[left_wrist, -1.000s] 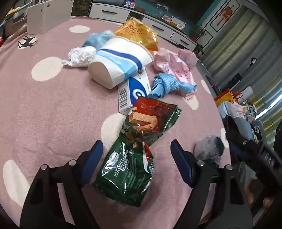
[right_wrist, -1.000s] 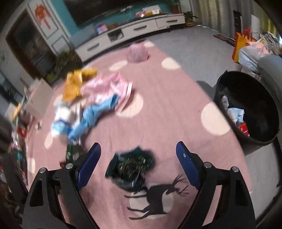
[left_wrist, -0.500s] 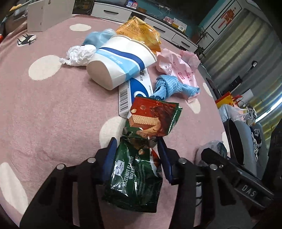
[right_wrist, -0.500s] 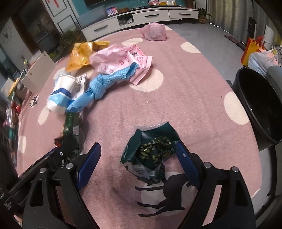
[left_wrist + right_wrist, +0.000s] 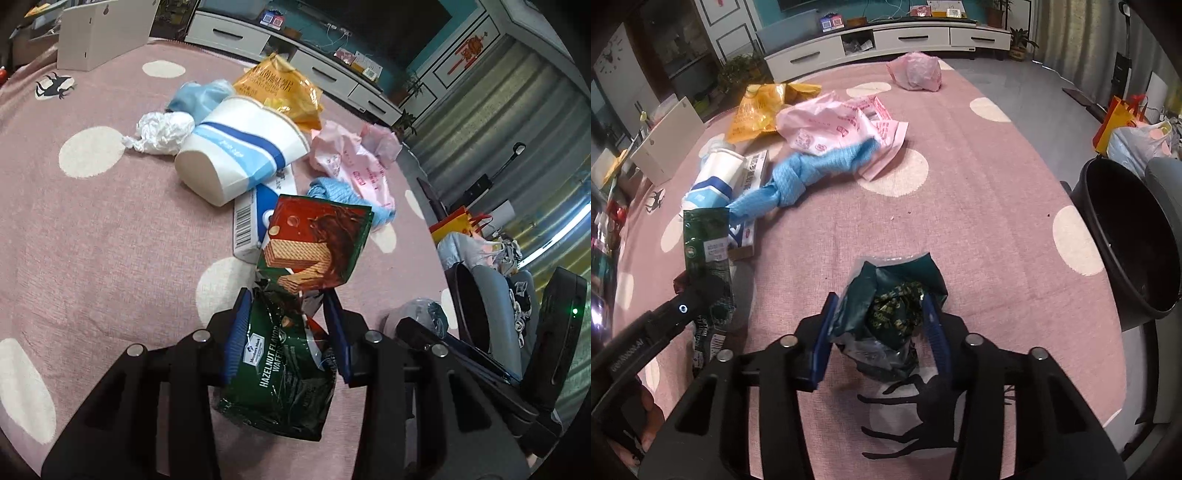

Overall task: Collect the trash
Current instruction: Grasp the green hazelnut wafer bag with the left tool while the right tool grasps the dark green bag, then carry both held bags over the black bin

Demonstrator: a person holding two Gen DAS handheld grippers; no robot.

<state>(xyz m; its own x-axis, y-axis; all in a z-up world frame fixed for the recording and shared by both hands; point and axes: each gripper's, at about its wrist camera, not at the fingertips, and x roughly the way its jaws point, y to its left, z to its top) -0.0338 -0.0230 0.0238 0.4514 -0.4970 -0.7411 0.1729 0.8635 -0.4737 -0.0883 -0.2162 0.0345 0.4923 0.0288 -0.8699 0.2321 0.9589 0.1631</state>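
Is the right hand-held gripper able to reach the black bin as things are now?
Probably yes. The black bin stands open beside the rug, nothing lying between. The right hand-held gripper is closing on a dark green bag, so it would carry that along.

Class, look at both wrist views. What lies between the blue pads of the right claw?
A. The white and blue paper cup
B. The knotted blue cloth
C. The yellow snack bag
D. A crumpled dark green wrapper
D. In the right wrist view the right claw has its pads on either side of a crumpled dark green wrapper and is closing on it, while the yellow bag, cloth and cup lie farther off on the pink rug.
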